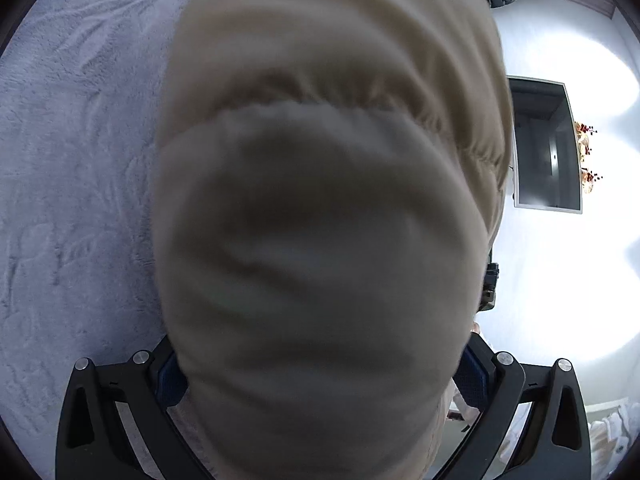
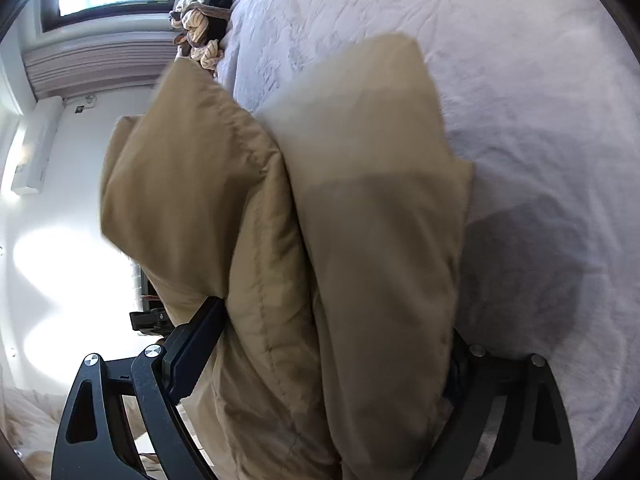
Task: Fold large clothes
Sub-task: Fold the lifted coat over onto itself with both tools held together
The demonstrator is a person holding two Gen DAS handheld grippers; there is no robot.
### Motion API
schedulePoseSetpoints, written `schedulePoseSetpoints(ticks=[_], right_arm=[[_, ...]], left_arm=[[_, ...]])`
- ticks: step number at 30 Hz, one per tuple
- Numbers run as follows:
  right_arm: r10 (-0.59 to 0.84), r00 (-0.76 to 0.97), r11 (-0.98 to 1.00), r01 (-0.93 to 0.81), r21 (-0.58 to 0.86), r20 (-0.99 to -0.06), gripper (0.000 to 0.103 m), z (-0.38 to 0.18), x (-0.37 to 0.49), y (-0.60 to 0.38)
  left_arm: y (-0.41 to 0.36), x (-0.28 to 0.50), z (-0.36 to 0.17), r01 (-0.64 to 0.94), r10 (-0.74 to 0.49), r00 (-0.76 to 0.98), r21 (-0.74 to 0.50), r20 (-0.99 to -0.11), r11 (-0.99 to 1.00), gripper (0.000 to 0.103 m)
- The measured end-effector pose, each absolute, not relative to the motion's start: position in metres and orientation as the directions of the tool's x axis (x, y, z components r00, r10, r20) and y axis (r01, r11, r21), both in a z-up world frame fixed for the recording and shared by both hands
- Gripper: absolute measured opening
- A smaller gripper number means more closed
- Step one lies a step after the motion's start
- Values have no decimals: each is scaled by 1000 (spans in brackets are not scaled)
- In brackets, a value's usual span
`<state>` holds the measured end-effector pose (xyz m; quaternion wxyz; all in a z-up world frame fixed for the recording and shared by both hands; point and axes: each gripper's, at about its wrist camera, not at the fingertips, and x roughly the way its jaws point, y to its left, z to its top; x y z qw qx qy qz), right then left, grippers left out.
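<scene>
- Nearest, right tool (image 2: 320,360): pinching a thick bunch of the tan garment (image 2: 360,260) between its two black fingers (image 2: 192,344), cloth filling the whole gap and spilling forward over both.
- Left tool (image 1: 320,368): likewise clamped on the same garment (image 1: 320,220), blue pads (image 1: 170,380) just visible at either side of the fabric; view otherwise blocked by a blurred bulge of cloth with a gathered seam across it.
- Garment lifted off the bed (image 2: 520,120), held at two points, hanging forward from each tool; long axis probably running from one tool to the other, though neither view shows the full span.
- From the right tool, padded stitched panel to the left, smoother panel to the right, its shadow falling on the bed just beside.
- Beyond: open stretch of pale textured bed cover (image 1: 80,160) left of the left tool and right of the right tool, so plenty of room to lay the garment down.
- Farther: bundle of other clothes (image 2: 200,28) at the bed's far edge, well apart; bed edge and bright floor (image 1: 560,280) on the inner side, to be avoided.
</scene>
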<state>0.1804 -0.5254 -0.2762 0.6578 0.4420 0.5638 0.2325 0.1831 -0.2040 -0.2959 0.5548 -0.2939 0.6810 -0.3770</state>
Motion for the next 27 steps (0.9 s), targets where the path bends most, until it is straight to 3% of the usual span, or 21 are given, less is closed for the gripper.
schedulePoseSetpoints(ticks=[5,8,12,27], right_arm=[[783,267,509,246,825,-562,90,-281,184,-518],[781,285,498,252,830,-555,70,-276,176,-519],[779,317,483,246,840,-541,54,-264,166,-519],[795,372,429,213,878,-479,49,-228,144,-510]], left_arm=[[-198,182,-291,15,-824,-186,-840,-535,542,100],[-196,180,-284,27,-823,-172,-838,-541,545,95],[-195,176,-275,45,-821,-160,-835,-548,549,94],[-171,169,-226,83,-847,-125,-856,-516,510,94]])
